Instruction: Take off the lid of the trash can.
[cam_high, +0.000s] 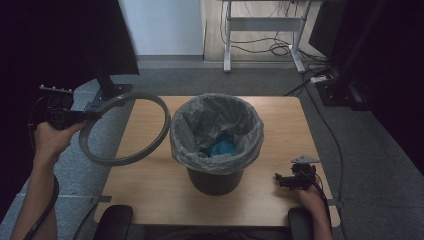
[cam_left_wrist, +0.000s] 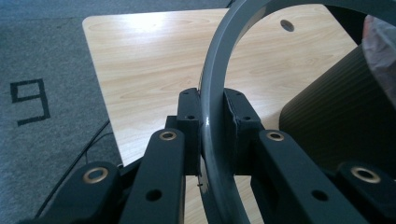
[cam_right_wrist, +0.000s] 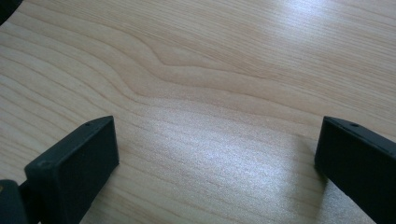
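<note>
Wood-grain counter (cam_high: 150, 190) under my right gripper (cam_high: 284, 181), parked near the front right corner, jaws spread wide apart with bare wood between them, nothing held. Right hand (cam_high: 312, 199) sits just behind it at the front edge. Mid-counter I see the dark bin (cam_high: 216, 181) with its grey liner bag (cam_high: 197, 125) folded over the rim, something blue (cam_high: 220, 147) lying inside. My left gripper (cam_high: 90, 116) is off the counter's left edge, jaws clamped on the grey ring (cam_high: 162, 131); the left gripper view confirms both pads pressed flat on the ring's band (cam_left_wrist: 211, 112). Ring is tilted, hanging over the left edge and left part of the counter, its far side just beside the bin, not touching as far as I can tell. Past the far edge: grey carpet (cam_high: 200, 80), a desk frame (cam_high: 260, 30).
</note>
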